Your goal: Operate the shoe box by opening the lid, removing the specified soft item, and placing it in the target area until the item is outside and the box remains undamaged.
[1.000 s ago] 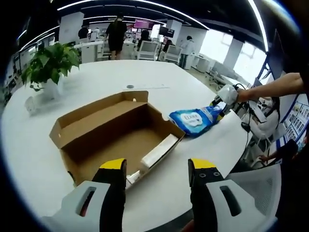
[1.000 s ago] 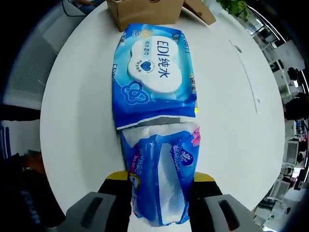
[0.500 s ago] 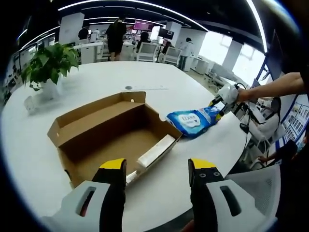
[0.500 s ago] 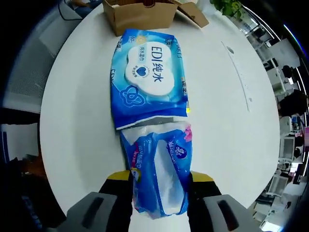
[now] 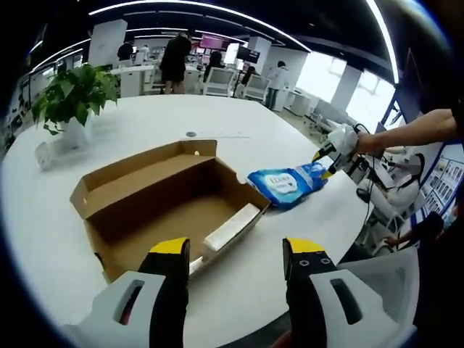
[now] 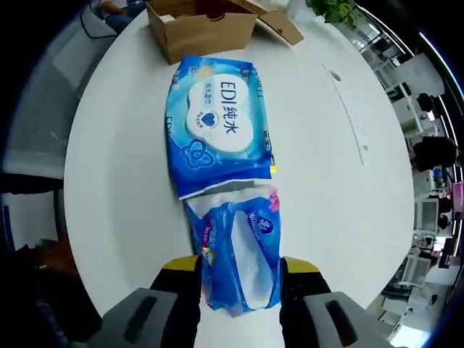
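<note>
In the left gripper view, we see our left gripper [image 5: 235,279] hovering over the near edge of a round white desk [image 5: 145,119], its two yellow-tipped fingers [image 5: 171,254] spread apart and holding nothing. Just beyond them sits the brown cardboard shoe box [image 5: 163,199], open, its lid flap folded back on the far side, with a pale flat item lying against its near wall. To the box's right, a blue wipes pack [image 5: 284,186] lies on the desk, and past it the right gripper [image 5: 335,145] reaches in from a person's outstretched arm. A potted plant [image 5: 72,98] stands at far left.

In the right gripper view, our right gripper [image 6: 239,279] has its fingers [image 6: 181,279] clamped on a blue-and-white soft tissue pack [image 6: 239,250]. Its long axis runs straight ahead from the fingers, with its far end touching the wipes pack [image 6: 217,127]. The shoe box [image 6: 203,27] is well beyond, so the soft item is already outside. We judge that letting go is what remains.
</note>
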The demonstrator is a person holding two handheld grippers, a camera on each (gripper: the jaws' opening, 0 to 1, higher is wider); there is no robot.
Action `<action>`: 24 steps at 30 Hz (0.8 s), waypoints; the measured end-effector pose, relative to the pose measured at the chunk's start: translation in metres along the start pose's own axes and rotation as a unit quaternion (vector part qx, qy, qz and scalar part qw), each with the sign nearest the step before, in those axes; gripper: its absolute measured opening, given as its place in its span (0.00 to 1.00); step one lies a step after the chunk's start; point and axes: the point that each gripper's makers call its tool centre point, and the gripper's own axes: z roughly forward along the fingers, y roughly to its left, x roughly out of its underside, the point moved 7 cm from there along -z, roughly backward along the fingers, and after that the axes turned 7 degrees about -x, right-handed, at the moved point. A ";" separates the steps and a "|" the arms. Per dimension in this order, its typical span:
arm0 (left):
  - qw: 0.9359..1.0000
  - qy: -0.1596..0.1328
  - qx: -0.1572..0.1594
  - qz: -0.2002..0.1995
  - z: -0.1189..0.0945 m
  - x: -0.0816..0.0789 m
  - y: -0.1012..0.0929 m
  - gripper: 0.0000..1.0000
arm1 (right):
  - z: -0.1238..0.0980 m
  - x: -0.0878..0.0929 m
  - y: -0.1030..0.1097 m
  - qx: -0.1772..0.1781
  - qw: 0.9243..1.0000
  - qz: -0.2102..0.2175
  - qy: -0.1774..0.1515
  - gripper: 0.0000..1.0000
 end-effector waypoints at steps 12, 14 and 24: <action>1.000 -0.008 0.011 -0.007 -0.003 0.003 0.006 0.53 | -0.015 -0.025 -0.002 0.015 0.986 0.128 -0.102 0.41; 1.000 -0.010 0.012 -0.010 -0.004 0.005 0.007 0.53 | -0.017 -0.032 0.000 0.017 0.981 0.150 -0.124 0.41; 1.000 -0.012 0.013 -0.021 -0.003 0.009 0.017 0.53 | -0.021 -0.084 0.018 0.006 0.951 0.207 -0.229 0.43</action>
